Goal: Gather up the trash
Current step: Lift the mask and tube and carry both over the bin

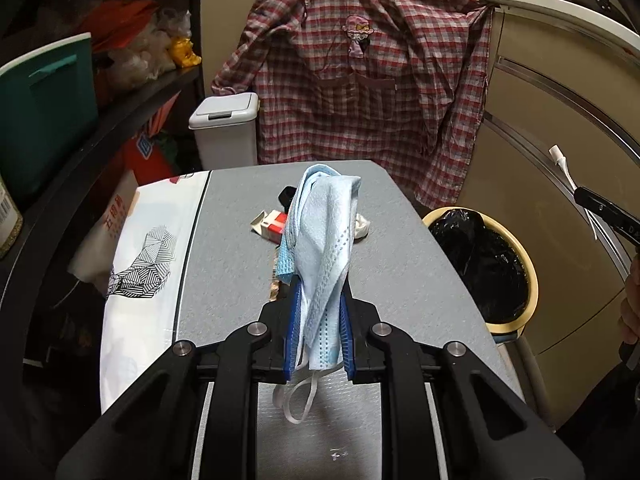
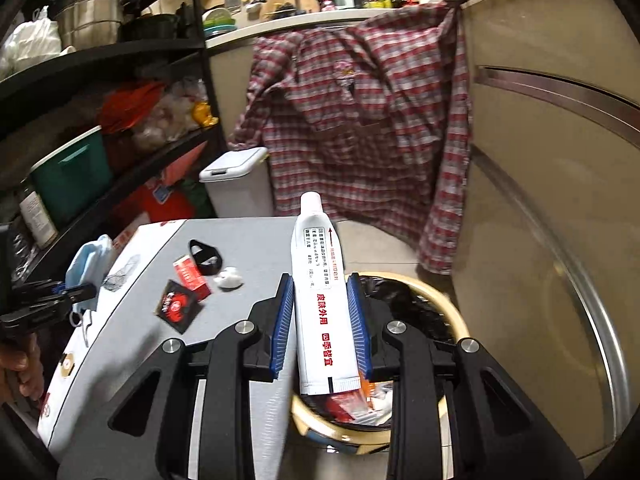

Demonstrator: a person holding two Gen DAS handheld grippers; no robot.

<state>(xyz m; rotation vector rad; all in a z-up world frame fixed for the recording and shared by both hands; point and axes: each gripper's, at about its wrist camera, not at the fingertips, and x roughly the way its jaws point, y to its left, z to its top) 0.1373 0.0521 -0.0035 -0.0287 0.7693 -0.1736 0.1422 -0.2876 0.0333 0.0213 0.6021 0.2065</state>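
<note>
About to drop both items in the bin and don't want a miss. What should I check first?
1. Right gripper shut on tube: ok.
2. Tube over the bin: ok.
3. Left gripper shut on mask: ok.
4. Mask over the bin: not ok, it hangs over the table.
5. Bin has room: ok, some trash at the bottom only.
6. Mask loops free of the gripper: cannot tell.

Pale blue mask (image 1: 324, 248), white tube (image 2: 324, 304) with red lettering, red-and-grey checked shirt (image 1: 368, 80), speckled grey table (image 1: 400, 248), cream bin (image 1: 528, 280) lined black, teal box (image 1: 44, 112), red-and-white carton (image 2: 191, 278)
</note>
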